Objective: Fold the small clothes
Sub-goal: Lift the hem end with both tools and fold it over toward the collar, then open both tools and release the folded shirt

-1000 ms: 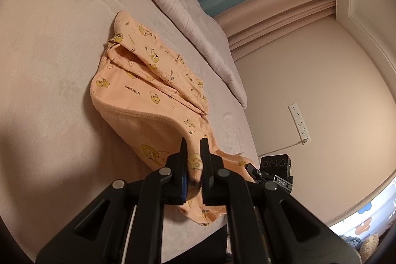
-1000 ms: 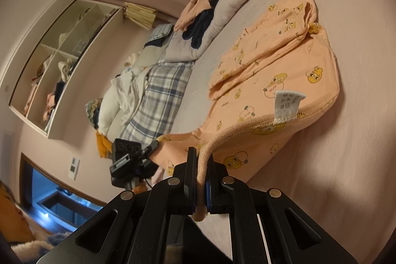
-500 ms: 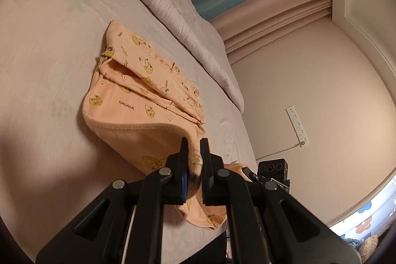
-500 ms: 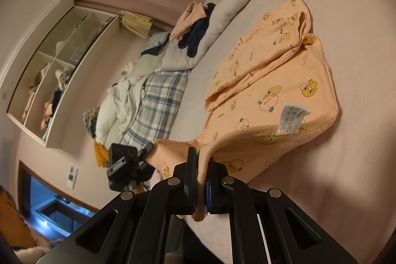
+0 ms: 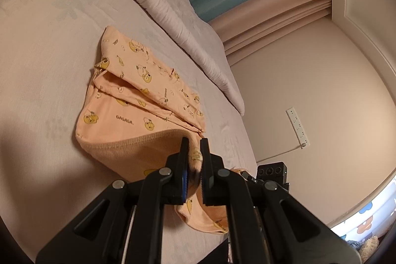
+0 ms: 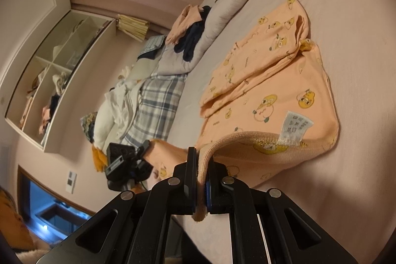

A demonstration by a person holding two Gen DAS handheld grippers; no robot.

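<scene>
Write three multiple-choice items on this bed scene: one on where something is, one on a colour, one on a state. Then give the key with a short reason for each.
1. Where does the white care label sit on the orange garment?
A. on the ribbed hem
B. on a sleeve cuff
C. on the bed beside the garment

2. What colour is the small word printed on the garment?
A. red
B. dark
C. white

3. How is the right gripper set?
A. wide open above the bed
B. shut on nothing
C. shut on the garment's ribbed edge

Key:
1 A, its stitched end is on the hem's seam.
2 B, the letters read dark against the orange in the left wrist view.
3 C, the fabric runs between its two fingers.
</scene>
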